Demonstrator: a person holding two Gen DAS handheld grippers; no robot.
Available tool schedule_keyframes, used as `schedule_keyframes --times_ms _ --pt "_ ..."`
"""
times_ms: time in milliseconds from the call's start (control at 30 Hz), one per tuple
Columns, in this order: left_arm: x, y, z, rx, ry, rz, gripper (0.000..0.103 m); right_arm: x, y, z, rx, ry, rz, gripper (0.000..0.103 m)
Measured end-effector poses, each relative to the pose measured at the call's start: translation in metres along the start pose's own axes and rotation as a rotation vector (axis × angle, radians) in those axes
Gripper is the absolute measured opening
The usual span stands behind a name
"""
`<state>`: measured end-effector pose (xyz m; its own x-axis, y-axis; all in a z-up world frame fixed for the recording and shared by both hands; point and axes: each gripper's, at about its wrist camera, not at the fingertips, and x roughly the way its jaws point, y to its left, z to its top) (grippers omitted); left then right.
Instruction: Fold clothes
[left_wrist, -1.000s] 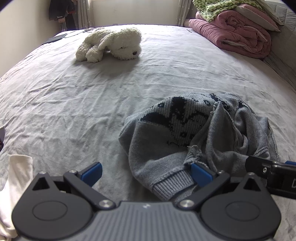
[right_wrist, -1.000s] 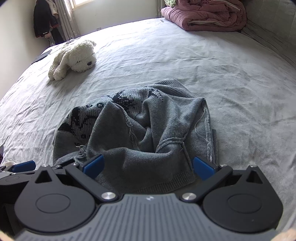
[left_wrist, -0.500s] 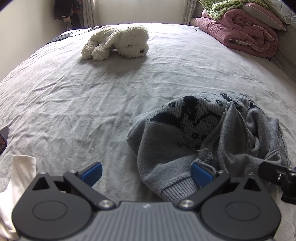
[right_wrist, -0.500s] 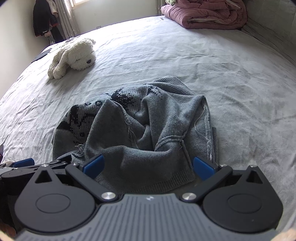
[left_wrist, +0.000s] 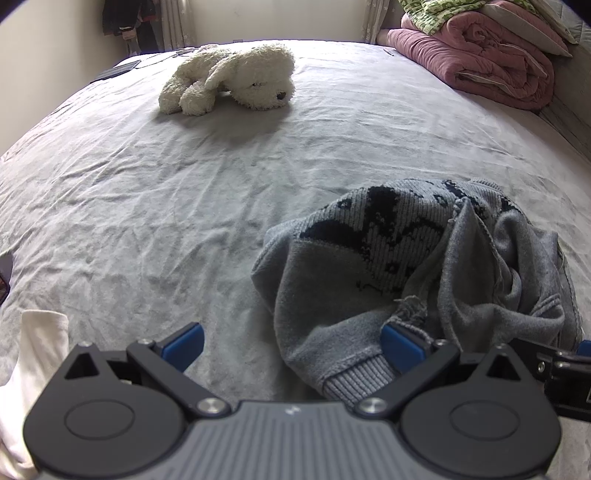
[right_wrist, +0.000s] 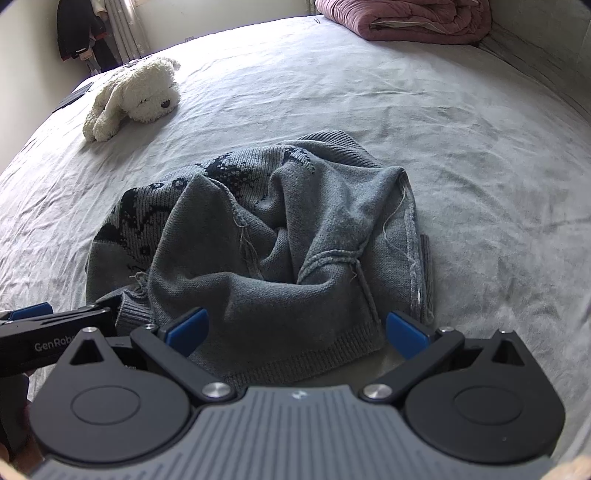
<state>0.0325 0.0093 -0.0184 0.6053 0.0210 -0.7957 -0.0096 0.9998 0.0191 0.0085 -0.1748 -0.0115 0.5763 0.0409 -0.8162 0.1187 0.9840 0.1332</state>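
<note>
Sweater (right_wrist: 266, 236) on bed (right_wrist: 461, 147), plush dog (right_wrist: 136, 96) behind it to the left

Crumpled grey patterned sweater (right_wrist: 280, 240) on bed

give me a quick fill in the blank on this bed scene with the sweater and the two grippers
1. The grey sweater lies ____ on the bed, not folded.
2. The stuffed dog on the bed is ____ in colour.
3. Both the left gripper and the right gripper have their jaws ____.
4. The rolled blanket at the far corner is ____.

Missing words: crumpled; white; open; pink
</note>
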Motion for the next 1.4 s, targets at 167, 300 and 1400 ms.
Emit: schedule_keyframes --times_ms 167,300,1400 --pt "0.01 0.001 0.002 0.004 0.019 0.001 0.102 0.012 -0.001 0.0 -0.006 0.04 -0.01 0.103" --pt "0.025 0.001 0.004 -0.002 0.045 0.001 0.103 0.025 -0.003 0.002 -0.022 0.077 -0.033 0.103" --pt "0.004 0.03 0.003 -0.099 0.093 -0.283 0.086 -0.014 -0.009 -0.03 -0.108 -0.02 0.205 0.083"
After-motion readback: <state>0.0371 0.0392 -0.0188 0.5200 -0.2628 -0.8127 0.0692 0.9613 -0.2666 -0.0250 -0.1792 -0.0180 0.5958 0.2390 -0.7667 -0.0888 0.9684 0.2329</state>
